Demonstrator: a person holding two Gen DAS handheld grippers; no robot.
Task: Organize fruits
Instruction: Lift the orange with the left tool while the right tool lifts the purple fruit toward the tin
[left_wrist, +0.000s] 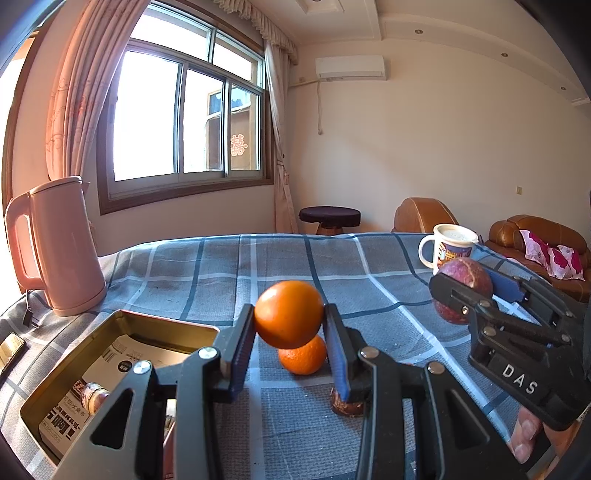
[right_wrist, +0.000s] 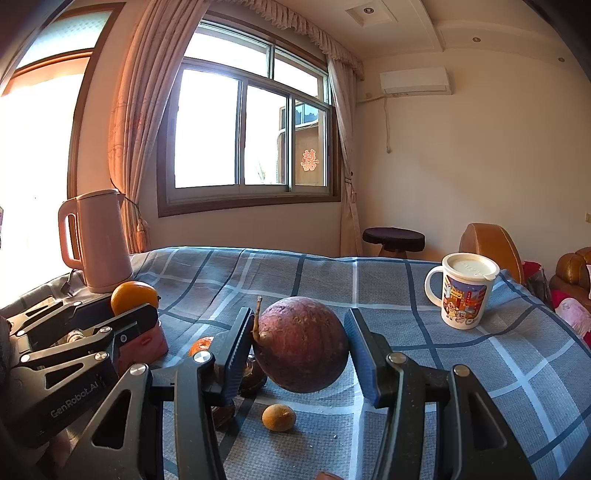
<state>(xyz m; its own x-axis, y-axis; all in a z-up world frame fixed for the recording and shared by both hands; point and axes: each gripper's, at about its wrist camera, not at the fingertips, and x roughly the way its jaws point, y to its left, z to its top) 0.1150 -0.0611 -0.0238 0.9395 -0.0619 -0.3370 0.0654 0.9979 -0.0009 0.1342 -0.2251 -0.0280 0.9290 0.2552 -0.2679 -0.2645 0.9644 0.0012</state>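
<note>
My left gripper (left_wrist: 289, 317) is shut on an orange (left_wrist: 288, 314), held in the air over the blue checked cloth. A second orange (left_wrist: 303, 356) lies on the cloth just under it. To the right my right gripper (left_wrist: 476, 288) grips a purple passion fruit (left_wrist: 467, 275). In the right wrist view the right gripper (right_wrist: 301, 343) is shut on that passion fruit (right_wrist: 301, 350), stem to the left, lifted off the cloth. At far left there, the left gripper (right_wrist: 135, 304) carries the orange (right_wrist: 133, 293). A small tan fruit (right_wrist: 279, 417) lies on the cloth below.
An open gold tin (left_wrist: 166, 321) with printed paper inside sits at the lower left. A pink kettle (left_wrist: 55, 247) stands behind it, a lidded mug (right_wrist: 465, 295) at the right. Dark brown fruits (right_wrist: 255, 376) lie behind my right gripper's left finger. A hand (left_wrist: 528, 432) holds the right gripper.
</note>
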